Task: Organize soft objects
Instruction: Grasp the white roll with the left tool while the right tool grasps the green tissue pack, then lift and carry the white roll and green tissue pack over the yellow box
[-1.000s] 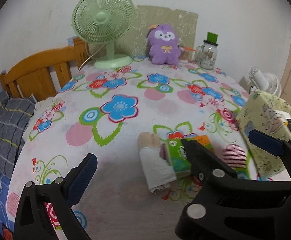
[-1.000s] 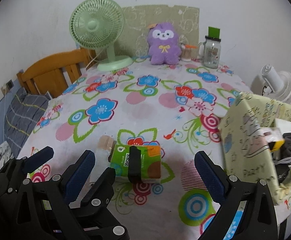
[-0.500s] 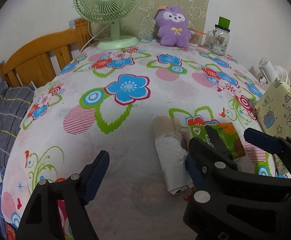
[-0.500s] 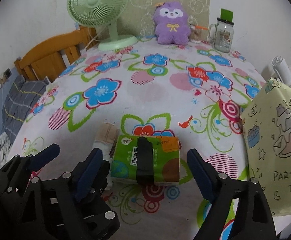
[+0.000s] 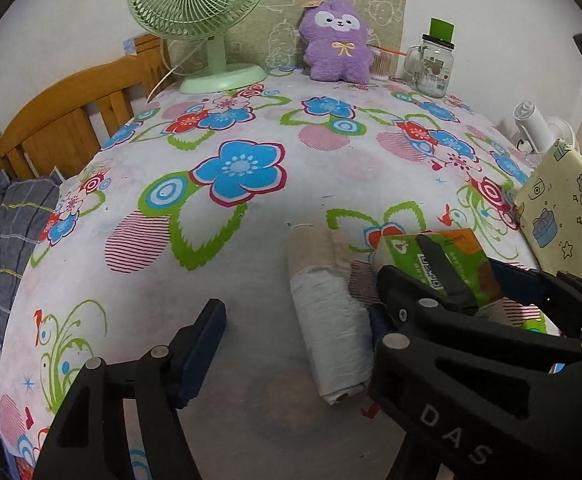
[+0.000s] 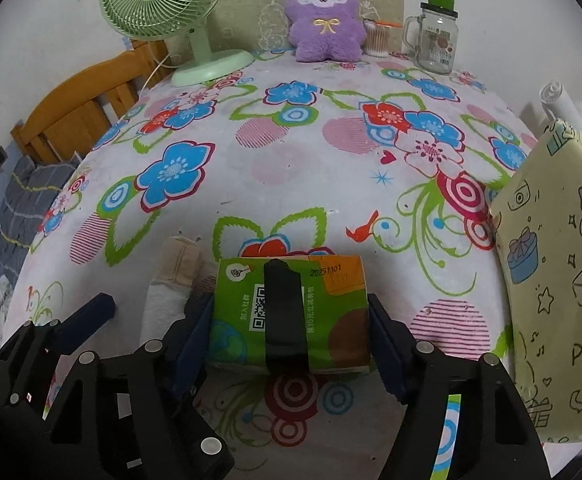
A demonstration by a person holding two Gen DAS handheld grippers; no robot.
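A green and orange tissue pack (image 6: 291,312) lies on the flowered tablecloth. My right gripper (image 6: 291,340) straddles it, fingers against both ends, the pack still on the cloth; it also shows in the left wrist view (image 5: 443,264). A white and beige roll of cloth (image 5: 327,316) lies just left of the pack, also seen in the right wrist view (image 6: 171,284). My left gripper (image 5: 291,340) is open, with the roll by its right finger. A purple plush toy (image 6: 323,24) sits at the far edge.
A yellow paper gift bag (image 6: 555,264) stands at the right edge. A green fan (image 6: 171,12), a glass jar mug (image 6: 437,36) and a cotton swab holder (image 6: 377,38) stand at the back. A wooden chair (image 5: 71,120) is left.
Both grippers moved forward and down. My right gripper's fingers have closed in from wide apart to the ends of the tissue pack. My left gripper now has the roll by its right finger.
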